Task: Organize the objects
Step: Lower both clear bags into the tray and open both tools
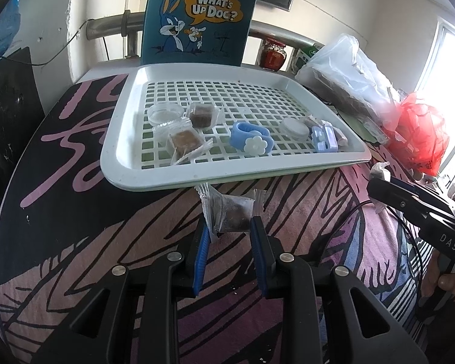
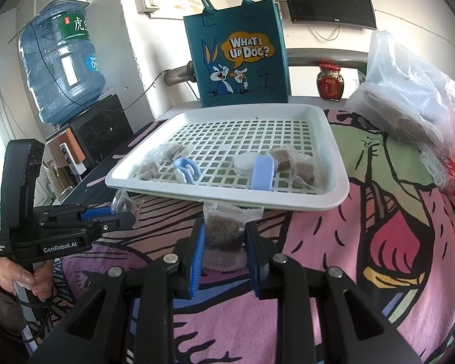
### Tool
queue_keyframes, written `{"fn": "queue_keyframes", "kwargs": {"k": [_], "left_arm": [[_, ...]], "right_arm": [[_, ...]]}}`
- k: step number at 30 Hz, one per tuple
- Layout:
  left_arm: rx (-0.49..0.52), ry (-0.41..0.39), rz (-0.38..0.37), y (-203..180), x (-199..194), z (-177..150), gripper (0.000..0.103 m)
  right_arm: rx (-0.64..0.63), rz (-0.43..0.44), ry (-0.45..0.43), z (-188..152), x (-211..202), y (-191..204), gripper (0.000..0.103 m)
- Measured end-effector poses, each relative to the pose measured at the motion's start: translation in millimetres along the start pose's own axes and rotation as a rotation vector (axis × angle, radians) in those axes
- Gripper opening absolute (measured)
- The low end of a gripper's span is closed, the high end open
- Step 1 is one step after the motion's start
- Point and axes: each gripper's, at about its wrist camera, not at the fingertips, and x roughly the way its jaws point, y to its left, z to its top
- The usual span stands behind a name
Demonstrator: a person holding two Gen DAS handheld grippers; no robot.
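Observation:
My left gripper (image 1: 230, 224) is shut on a clear-wrapped brown snack (image 1: 235, 210), held just in front of the near rim of the white perforated tray (image 1: 121, 166). My right gripper (image 2: 225, 227) is shut on a second wrapped brown snack (image 2: 224, 217), also at the tray's (image 2: 291, 204) near rim. Each gripper shows in the other's view: the right gripper (image 1: 379, 182) at the right edge, the left gripper (image 2: 127, 212) at the left. Inside the tray lie two wrapped snacks (image 1: 185, 142), a clear round dish (image 1: 165, 113), a blue flower ring (image 1: 251, 138), a white-lidded jar (image 1: 294, 127) and a blue case (image 1: 324, 138).
A teal cartoon tote bag (image 2: 236, 57) stands behind the tray, with a red jar (image 2: 330, 82) beside it. A clear plastic bag (image 1: 342, 69) and a red plastic bag (image 1: 418, 130) crowd the right side. A water bottle (image 2: 60, 66) sits far left. A patterned cloth (image 2: 318, 257) covers the table.

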Motion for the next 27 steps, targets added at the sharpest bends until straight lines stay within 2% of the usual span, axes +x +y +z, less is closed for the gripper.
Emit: {"fn": "queue_keyframes", "kwargs": {"k": [7,13,19,24,27], "left_arm": [[0.001,-0.007,0.002,0,-2,1,0.025],[0.018,-0.069,0.006,1,-22,19,0.025],[0.006,-0.148,0.04,20,-49,47,0.025],[0.003,-0.167,0.036,29,-52,70,0.025],[-0.009,-0.149,0.015,34,-40,95,0.025]], "right_arm": [[0.009,-0.005,-0.002,0,0,-2,0.025],[0.024,0.009,-0.024,8,-6,-5,0.025],[0.029,-0.009,-0.123,40,-35,-17,0.025],[0.043,0.004,-0.181,67,-48,-28,0.025],[0.049,0.018,-0.187,88,-43,-33,0.025]]}}
